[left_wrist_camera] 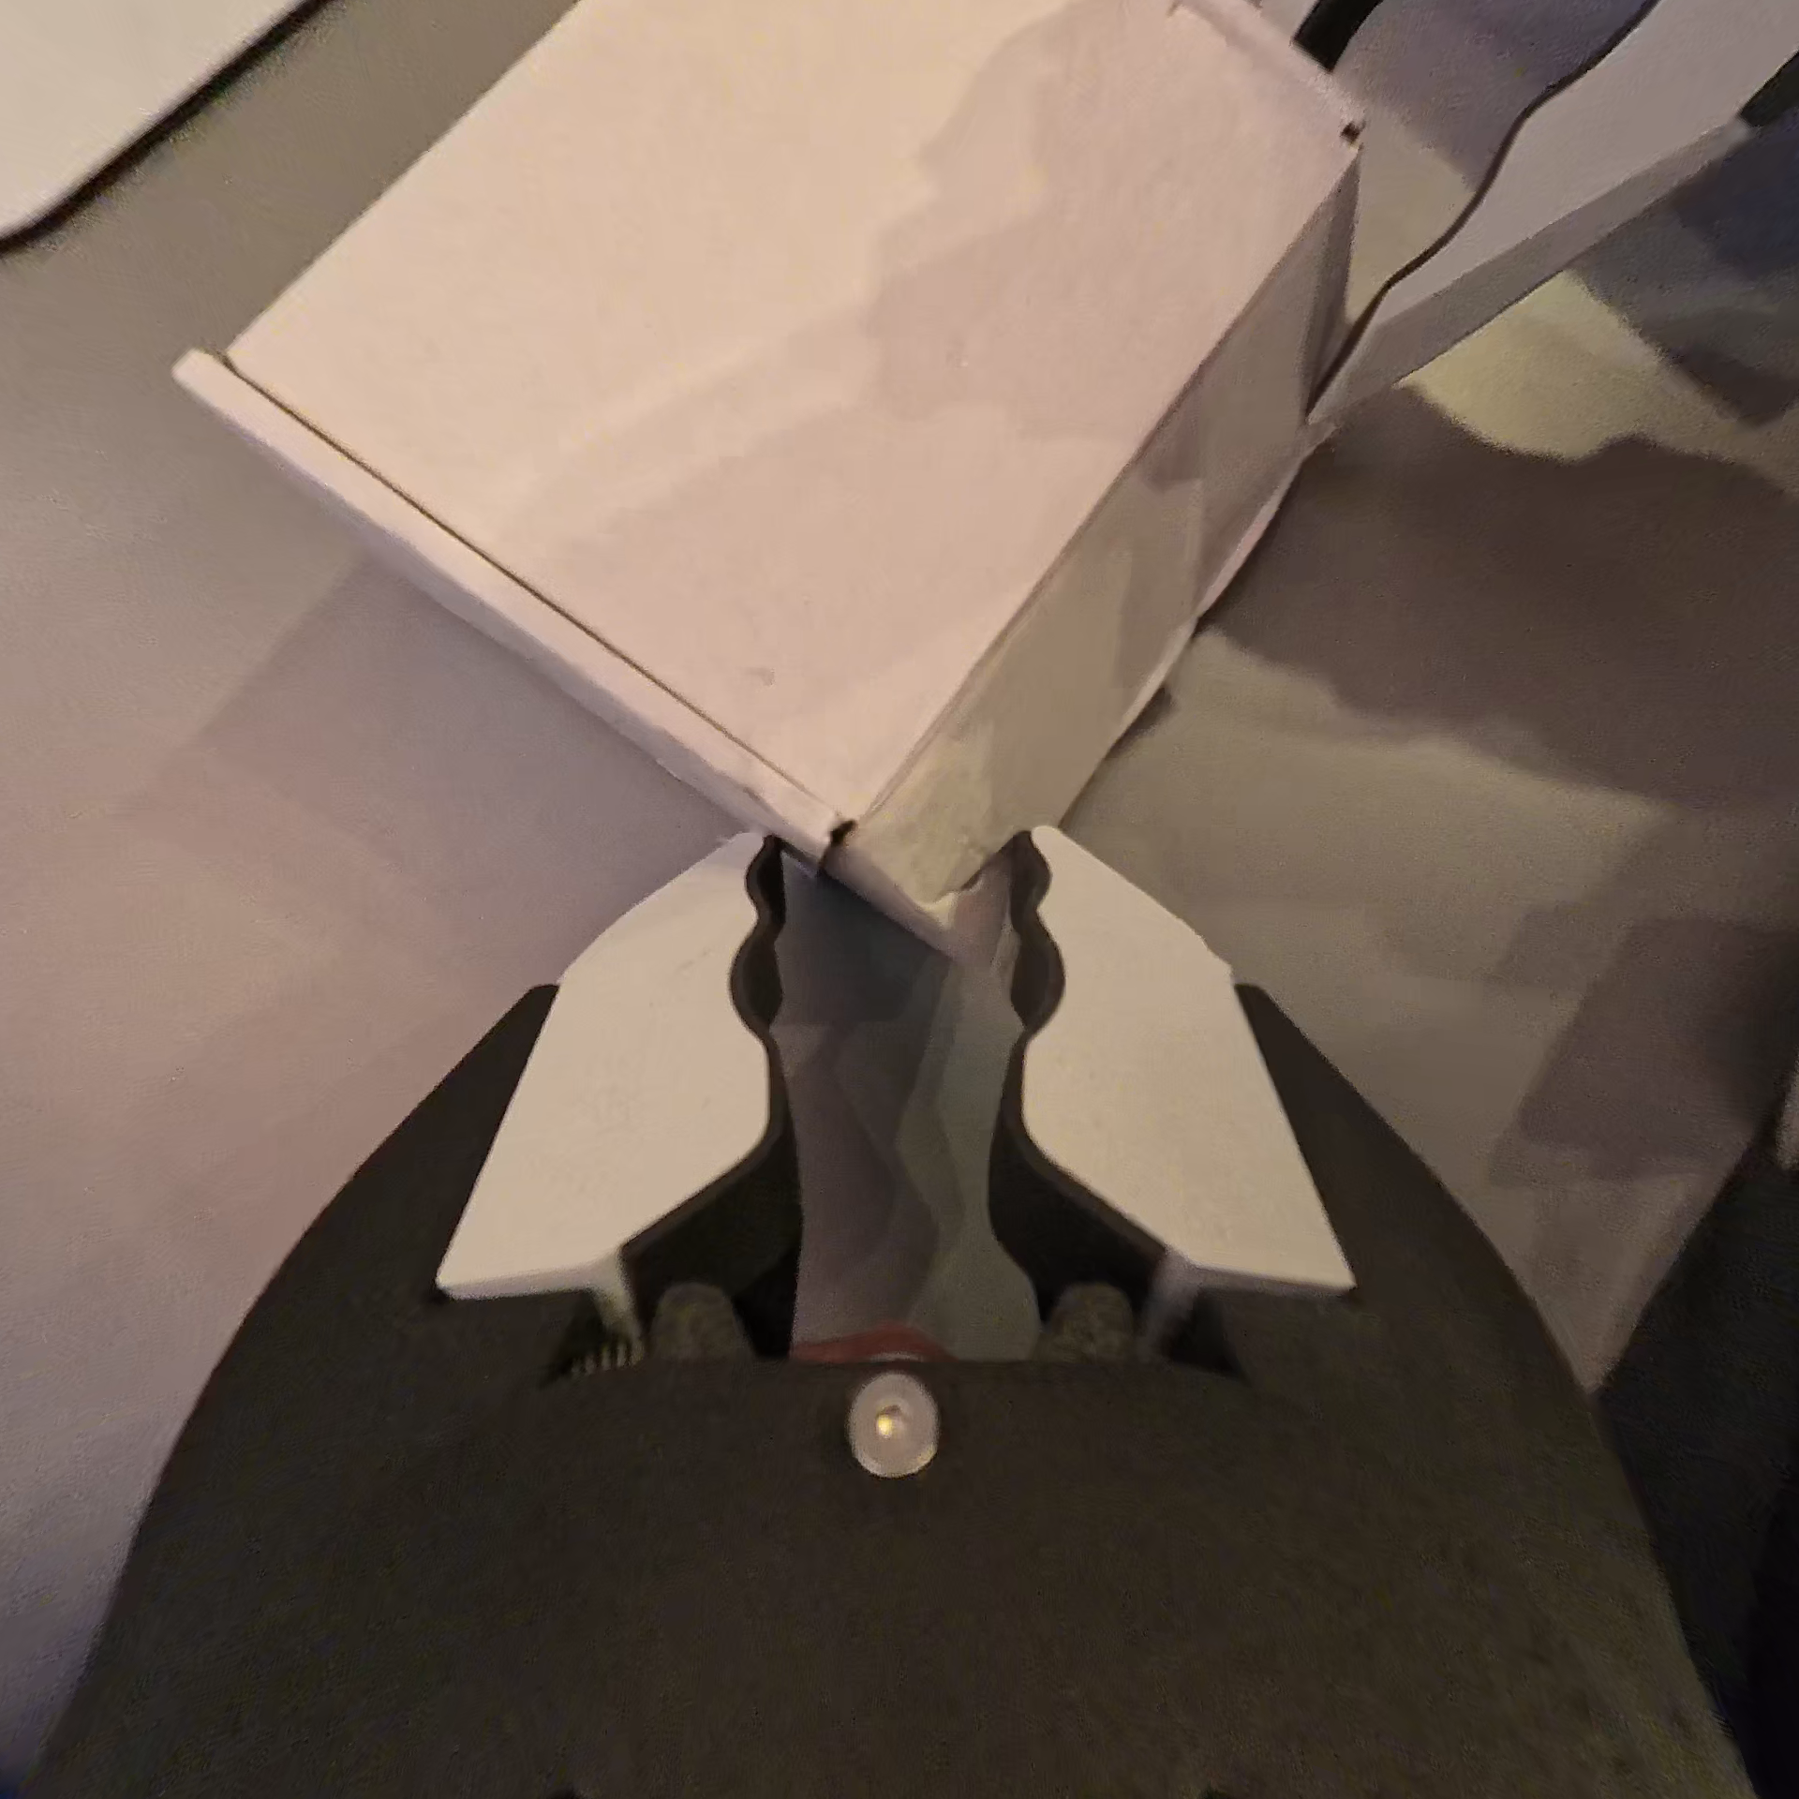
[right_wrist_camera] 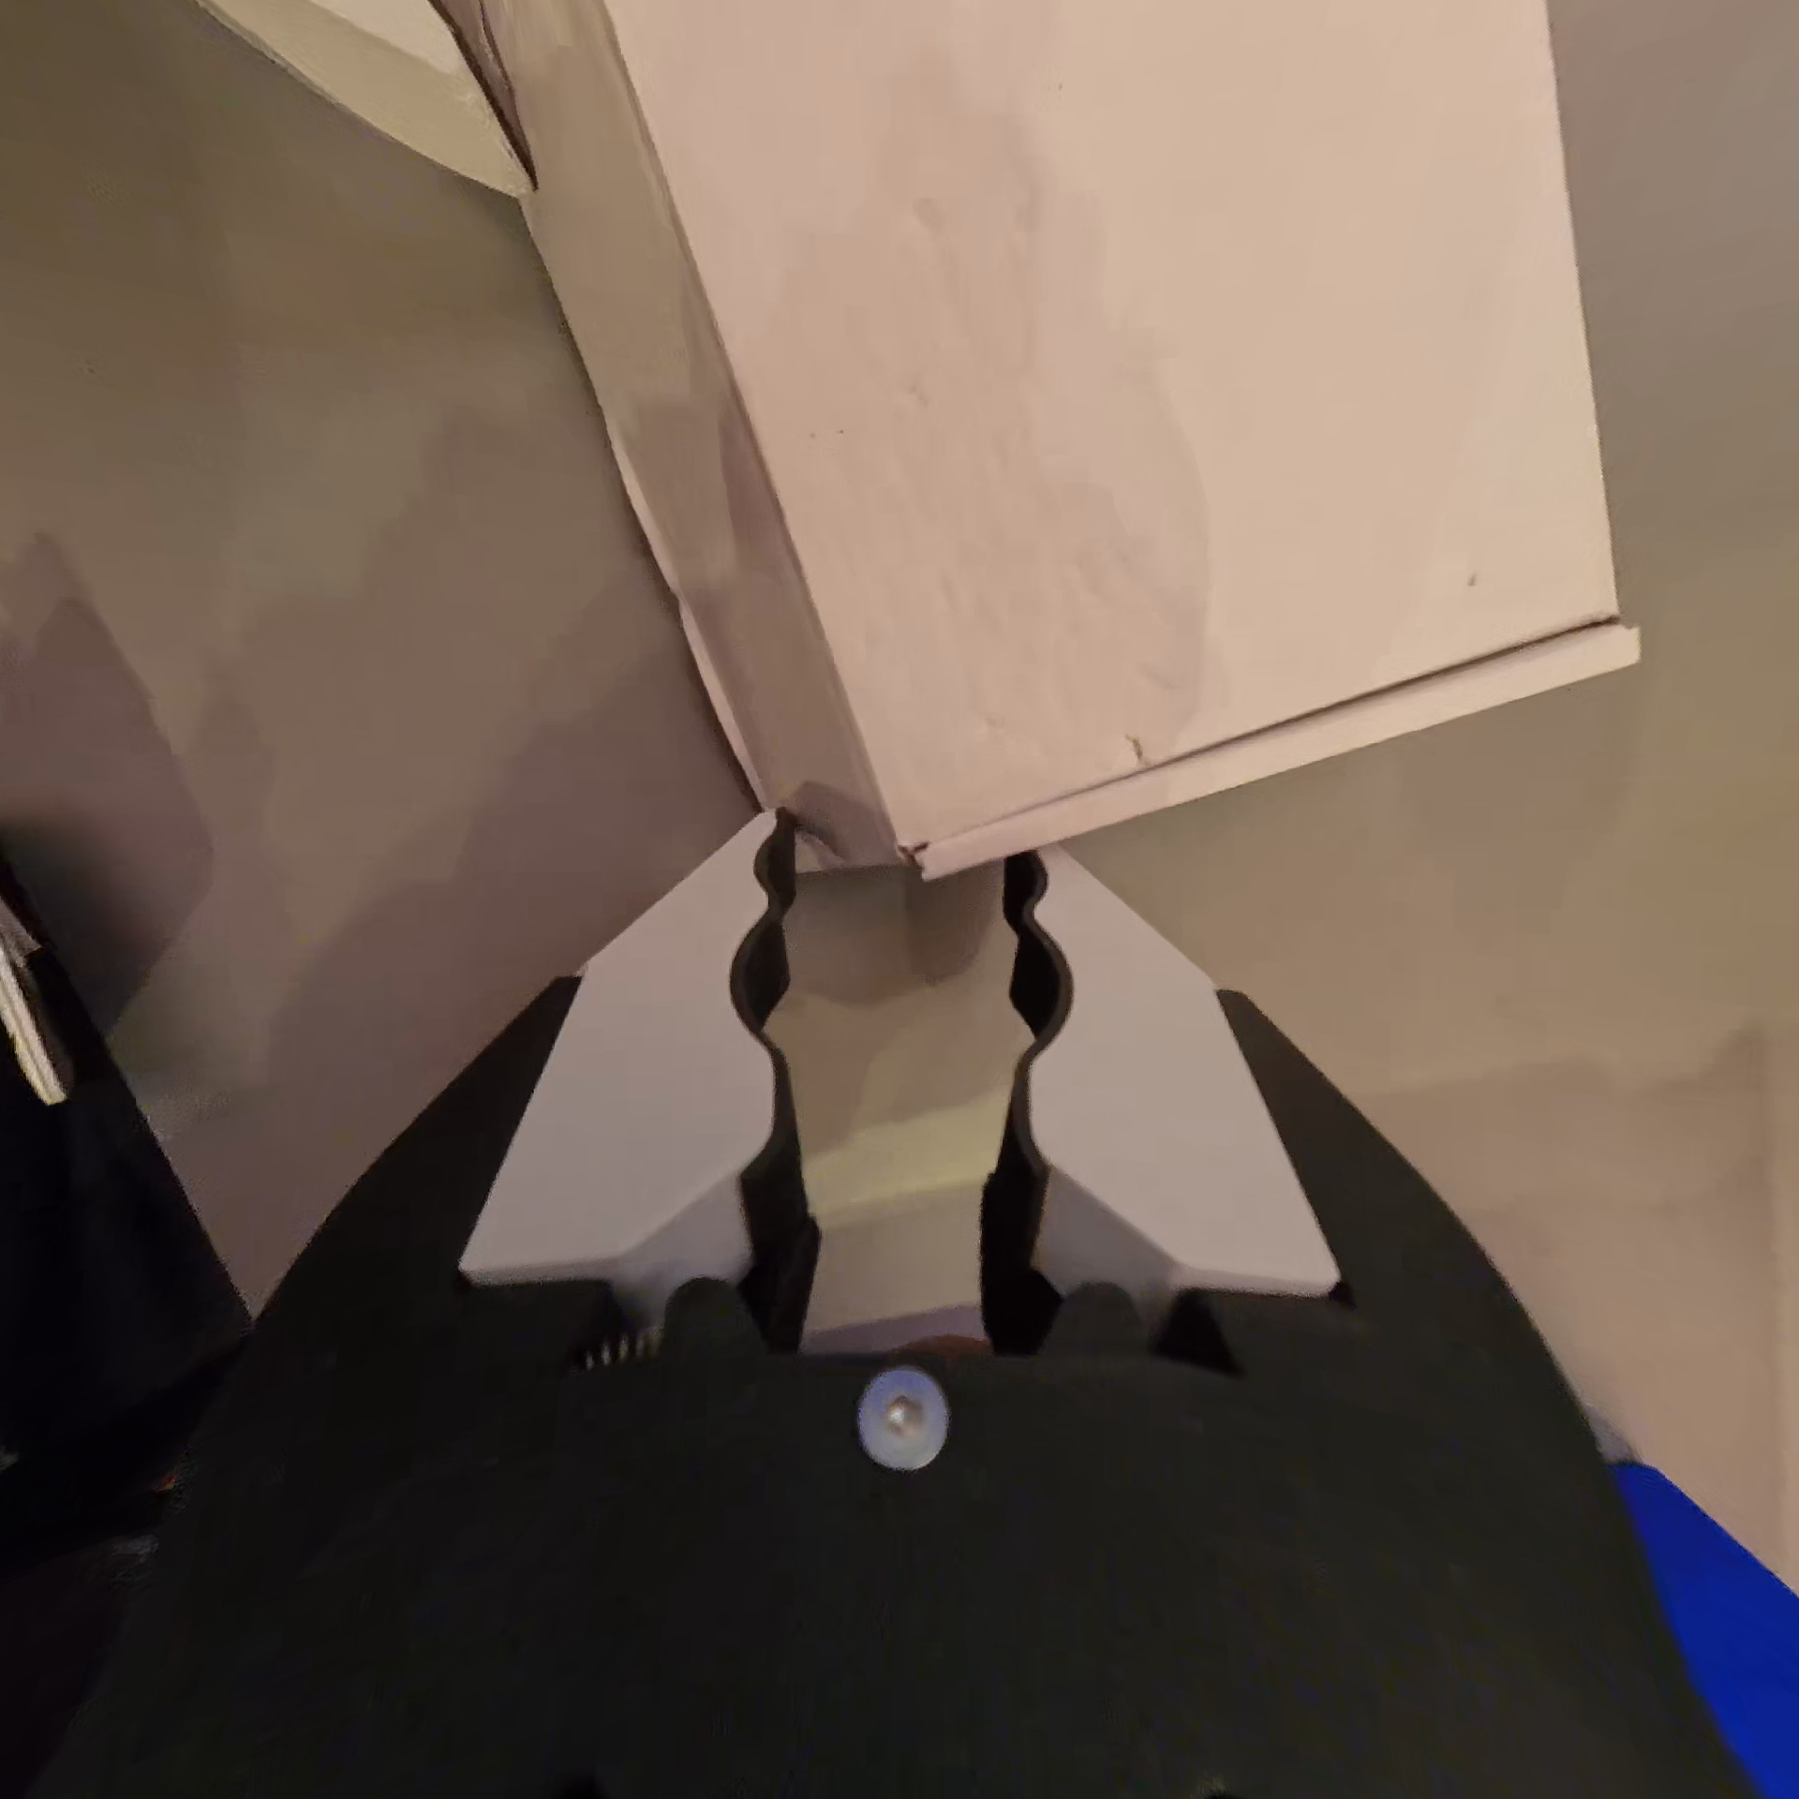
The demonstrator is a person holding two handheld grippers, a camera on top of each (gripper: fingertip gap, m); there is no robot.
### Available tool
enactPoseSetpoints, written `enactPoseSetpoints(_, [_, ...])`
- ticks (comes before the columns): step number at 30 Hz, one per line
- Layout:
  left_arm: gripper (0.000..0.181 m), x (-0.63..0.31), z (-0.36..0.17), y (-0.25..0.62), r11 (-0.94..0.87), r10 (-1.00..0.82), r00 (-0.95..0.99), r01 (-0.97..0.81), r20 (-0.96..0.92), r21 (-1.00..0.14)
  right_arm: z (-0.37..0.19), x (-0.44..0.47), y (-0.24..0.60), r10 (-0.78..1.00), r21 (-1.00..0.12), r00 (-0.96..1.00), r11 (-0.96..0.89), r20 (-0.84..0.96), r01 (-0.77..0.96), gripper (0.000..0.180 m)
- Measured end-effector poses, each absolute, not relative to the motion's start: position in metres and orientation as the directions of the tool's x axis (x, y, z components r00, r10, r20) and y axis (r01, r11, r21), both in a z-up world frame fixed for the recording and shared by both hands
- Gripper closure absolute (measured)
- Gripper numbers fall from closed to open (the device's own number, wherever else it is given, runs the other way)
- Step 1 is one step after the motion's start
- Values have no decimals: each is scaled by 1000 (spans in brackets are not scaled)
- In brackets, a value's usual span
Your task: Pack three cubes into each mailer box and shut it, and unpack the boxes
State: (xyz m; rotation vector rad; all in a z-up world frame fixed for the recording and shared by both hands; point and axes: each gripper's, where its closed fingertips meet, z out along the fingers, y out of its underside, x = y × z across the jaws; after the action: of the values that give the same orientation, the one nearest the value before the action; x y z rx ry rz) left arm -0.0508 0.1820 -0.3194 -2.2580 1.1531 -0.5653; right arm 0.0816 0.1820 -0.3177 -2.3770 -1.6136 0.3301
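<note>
A white mailer box (left_wrist_camera: 779, 389) lies on the grey table (left_wrist_camera: 195, 779) with its lid down. The box also fills the upper part of the right wrist view (right_wrist_camera: 1168, 389). My left gripper (left_wrist_camera: 896, 857) is open, and one near corner of the box sits between its fingertips. My right gripper (right_wrist_camera: 900, 857) is open at the other near corner. Its left fingertip (right_wrist_camera: 779, 847) touches the box corner, and the lid's front edge lies over its right fingertip (right_wrist_camera: 1022, 876). No cubes are in view, and the inside of the box is hidden.
A second white cardboard piece (left_wrist_camera: 1509, 263) leans beside the box at the upper right, with a black cable (left_wrist_camera: 1421, 224) by it. It also shows in the right wrist view (right_wrist_camera: 389, 88). A white object (left_wrist_camera: 88, 107) lies at the far left. A blue thing (right_wrist_camera: 1694, 1606) is at the lower right.
</note>
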Motion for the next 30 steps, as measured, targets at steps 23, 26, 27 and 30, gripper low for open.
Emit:
enactPoseSetpoints(23, [137, -51, -322, 187, -290, -956, 259, -764, 137, -577, -320, 97, 185, 985, -236, 144, -164, -99, 958, 142])
enactPoseSetpoints(26, [101, -53, -329, 191, -319, -948, 279, -789, 156, -525, -320, 94, 196, 978, -257, 189, -206, -87, 944, 113])
enactPoseSetpoints(27, [108, -53, -330, 192, -307, -951, 267, -794, 154, -525, -324, 94, 198, 980, -240, 185, -199, -77, 950, 116])
enactPoseSetpoints(30, [131, -53, -332, 201, -267, -963, 249, -802, 106, -534, -330, 93, 204, 986, -208, 163, -165, -31, 964, 136])
